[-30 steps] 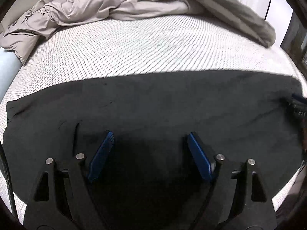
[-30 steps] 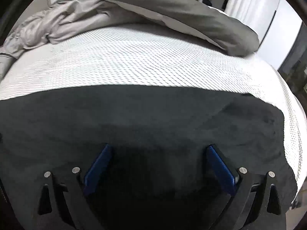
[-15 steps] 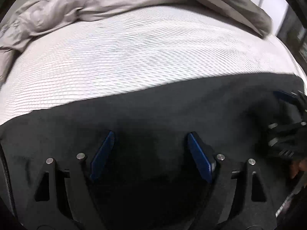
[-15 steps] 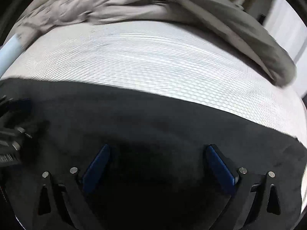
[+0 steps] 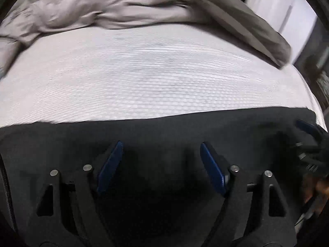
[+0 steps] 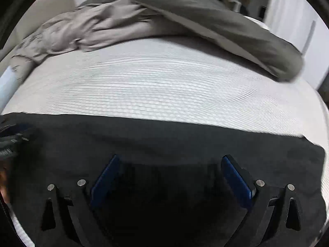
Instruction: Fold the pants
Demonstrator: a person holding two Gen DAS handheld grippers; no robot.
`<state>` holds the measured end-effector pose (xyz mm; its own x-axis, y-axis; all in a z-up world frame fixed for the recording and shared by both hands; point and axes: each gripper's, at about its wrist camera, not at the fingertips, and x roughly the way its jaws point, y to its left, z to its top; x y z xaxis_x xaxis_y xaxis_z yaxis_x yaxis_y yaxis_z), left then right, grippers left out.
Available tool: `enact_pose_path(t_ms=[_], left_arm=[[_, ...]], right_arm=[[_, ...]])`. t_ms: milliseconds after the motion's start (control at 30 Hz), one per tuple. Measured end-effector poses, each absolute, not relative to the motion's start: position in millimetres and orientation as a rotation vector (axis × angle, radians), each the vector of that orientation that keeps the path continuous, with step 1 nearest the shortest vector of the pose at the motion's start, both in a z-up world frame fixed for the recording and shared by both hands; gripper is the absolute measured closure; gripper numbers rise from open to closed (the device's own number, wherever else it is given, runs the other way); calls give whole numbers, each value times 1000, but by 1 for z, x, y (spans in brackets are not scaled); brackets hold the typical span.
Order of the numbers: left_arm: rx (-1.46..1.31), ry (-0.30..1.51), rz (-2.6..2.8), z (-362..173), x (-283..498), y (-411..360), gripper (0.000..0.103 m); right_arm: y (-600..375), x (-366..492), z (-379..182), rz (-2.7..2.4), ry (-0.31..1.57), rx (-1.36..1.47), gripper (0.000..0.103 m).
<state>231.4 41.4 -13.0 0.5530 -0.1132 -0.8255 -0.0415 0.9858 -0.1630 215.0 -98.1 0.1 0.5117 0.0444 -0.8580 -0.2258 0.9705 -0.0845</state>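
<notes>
Pants (image 5: pixel 164 127) lie as a flat dark band across the near edge of the mattress (image 5: pixel 154 78), 6 o'clock side. They look folded lengthwise already; crosswise folds are probably left. Your left gripper (image 5: pixel 161 160) and right gripper (image 6: pixel 170 173) both tilt steeply down over the cloth, fingers wide, gripping nothing. Duvet (image 6: pixel 185 16) is bunched at 12 o'clock.

over the black pants (image 5: pixel 164 127), the left gripper (image 5: pixel 161 160) and right gripper (image 6: pixel 169 173) have drawn closer together, each now edging into the other's view.
</notes>
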Motion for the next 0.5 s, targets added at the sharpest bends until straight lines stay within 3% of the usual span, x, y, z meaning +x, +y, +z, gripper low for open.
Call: enact_pose_path(t_ms=[200, 367, 400, 433, 500], left_arm=[[-110, 1046, 33, -30, 256, 17, 28], [-147, 1016, 173, -33, 252, 81, 28], [-158, 1010, 190, -33, 248, 92, 29], [-182, 998, 195, -31, 242, 107, 36], [-253, 968, 185, -29, 234, 124, 37]], right_arm=[[-73, 215, -25, 176, 1076, -306, 3], [-125, 212, -22, 31, 1065, -317, 3], [-131, 215, -20, 10, 1064, -311, 3], [-139, 213, -18, 1, 1064, -295, 3], [-150, 207, -14, -30, 1056, -276, 3]])
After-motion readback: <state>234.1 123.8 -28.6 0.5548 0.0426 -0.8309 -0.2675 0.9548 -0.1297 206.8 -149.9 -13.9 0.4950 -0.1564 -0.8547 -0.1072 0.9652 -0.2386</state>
